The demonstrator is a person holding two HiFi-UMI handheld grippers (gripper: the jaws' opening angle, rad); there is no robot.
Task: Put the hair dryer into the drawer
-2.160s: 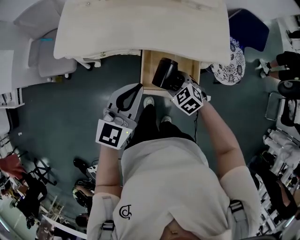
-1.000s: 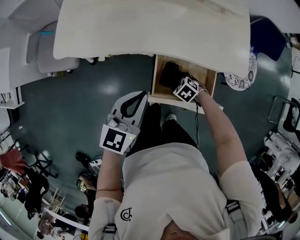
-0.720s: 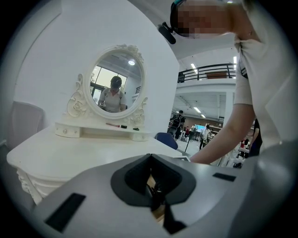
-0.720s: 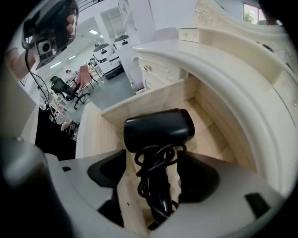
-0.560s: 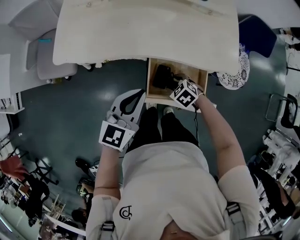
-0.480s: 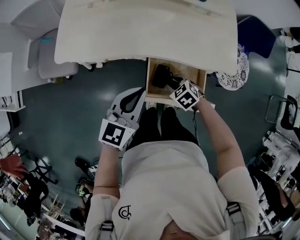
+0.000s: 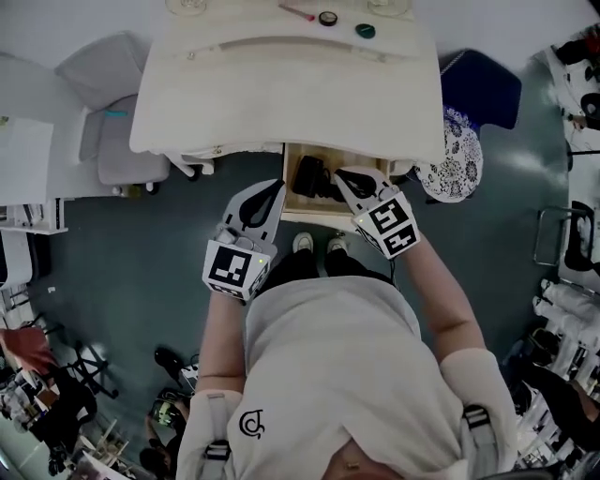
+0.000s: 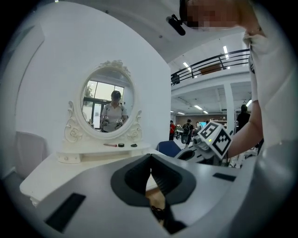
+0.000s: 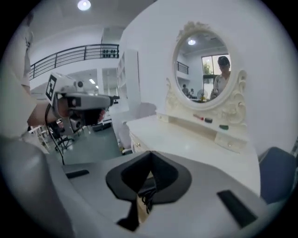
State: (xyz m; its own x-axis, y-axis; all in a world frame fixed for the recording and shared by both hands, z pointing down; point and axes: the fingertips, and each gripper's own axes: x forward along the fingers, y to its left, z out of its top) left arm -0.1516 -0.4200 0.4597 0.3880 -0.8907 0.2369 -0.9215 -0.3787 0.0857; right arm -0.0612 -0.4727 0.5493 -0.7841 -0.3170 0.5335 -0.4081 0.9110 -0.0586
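The black hair dryer (image 7: 308, 176) lies in the open wooden drawer (image 7: 302, 204) under the white dressing table (image 7: 281, 94). Nothing holds it. My right gripper (image 7: 343, 174) hangs above the drawer's right part, raised clear of the dryer, with its jaws shut and empty. My left gripper (image 7: 276, 186) hovers just left of the drawer front, jaws together and empty. In the right gripper view, the right gripper (image 9: 151, 154) points over the table top, and a bit of the drawer and black cord (image 9: 147, 200) shows beneath its jaws. The left gripper (image 8: 150, 158) faces the oval mirror (image 8: 107, 109).
Small items, a red stick (image 7: 295, 11) and a green pot (image 7: 365, 30), lie at the table's back edge. A grey chair (image 7: 112, 141) stands to the left, a blue seat (image 7: 483, 84) and a patterned round cushion (image 7: 455, 155) to the right. The person's feet (image 7: 302, 244) are right before the drawer.
The right gripper let go of the hair dryer inside the drawer, rose out of it and shut. The left gripper rose a little. The dryer stays in the drawer.
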